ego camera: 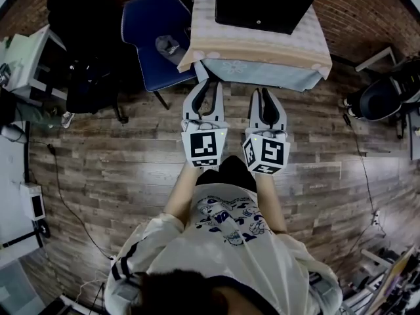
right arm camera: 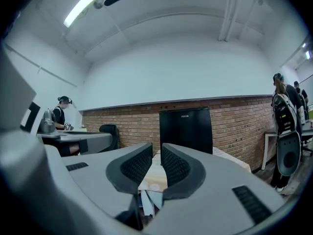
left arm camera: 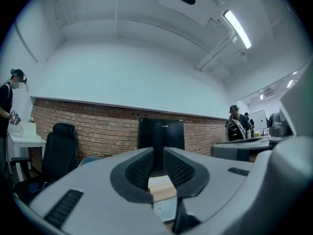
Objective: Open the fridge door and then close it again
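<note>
room: wood-plank floor (ego camera: 118,169), brick wall (left arm camera: 107,131) low along the far side, plain white wall above it, strip lights on the ceiling

a table (ego camera: 256,51) under a pale cloth stands against the far wall; a blue chair (ego camera: 154,38) sits just left of it, a black office chair (left arm camera: 61,151) further left, a white desk (ego camera: 26,58) at the far left edge

other people about: one at the left by the desk (left arm camera: 7,102), a small group off to the right (left arm camera: 237,124)

fridge (ego camera: 269,2): small, black, standing on the far part of the table top, door shut, front facing the person

left gripper (ego camera: 209,85) and right gripper (ego camera: 264,92) held side by side at about the same height, both pointing level at the table's near edge, close to the hanging cloth but not touching it

left gripper: jaws clenched together, nothing between the pads (left arm camera: 142,168); fridge dead ahead beyond them, well apart

right gripper: jaws drawn together the same way, nothing gripped, pads (right arm camera: 137,165) bare; fridge ahead and slightly right of its line, still apart from it

neither gripper touches the fridge or its door
</note>
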The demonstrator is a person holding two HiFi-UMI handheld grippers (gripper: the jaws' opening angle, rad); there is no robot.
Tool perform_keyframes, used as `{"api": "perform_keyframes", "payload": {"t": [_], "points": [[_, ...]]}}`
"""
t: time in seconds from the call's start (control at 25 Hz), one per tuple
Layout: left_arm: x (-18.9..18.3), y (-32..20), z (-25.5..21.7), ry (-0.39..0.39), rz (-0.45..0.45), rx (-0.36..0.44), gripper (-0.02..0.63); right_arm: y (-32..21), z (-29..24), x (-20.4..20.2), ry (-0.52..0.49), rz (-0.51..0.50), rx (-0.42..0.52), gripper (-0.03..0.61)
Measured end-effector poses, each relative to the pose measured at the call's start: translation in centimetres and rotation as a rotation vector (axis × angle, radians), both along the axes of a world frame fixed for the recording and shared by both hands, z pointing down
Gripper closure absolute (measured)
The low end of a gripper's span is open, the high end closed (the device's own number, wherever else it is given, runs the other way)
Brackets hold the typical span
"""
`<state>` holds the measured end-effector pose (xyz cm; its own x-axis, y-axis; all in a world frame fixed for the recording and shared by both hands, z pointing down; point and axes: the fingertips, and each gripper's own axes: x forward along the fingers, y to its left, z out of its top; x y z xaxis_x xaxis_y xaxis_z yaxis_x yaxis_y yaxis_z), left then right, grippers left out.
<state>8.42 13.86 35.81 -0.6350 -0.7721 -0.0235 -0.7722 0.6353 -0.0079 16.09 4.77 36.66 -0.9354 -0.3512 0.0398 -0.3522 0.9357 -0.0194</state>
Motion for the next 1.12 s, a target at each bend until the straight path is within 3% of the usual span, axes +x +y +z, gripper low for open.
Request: {"api": "perform_keyframes", "payload": {"t": [0.48,1.12], "points": [[-4.7,-1.6,1.1,0.027,-0.012,-0.012,0.538,-1.8,1.2,-5.2,0.027,-0.014,-0.007,0.503],[-15.4,-11.0,0.2,0.018,-0.061,-0.016,0.538,-11.8,0.3,-16.8,0.010,-0.073,-0.015,0.502]]}}
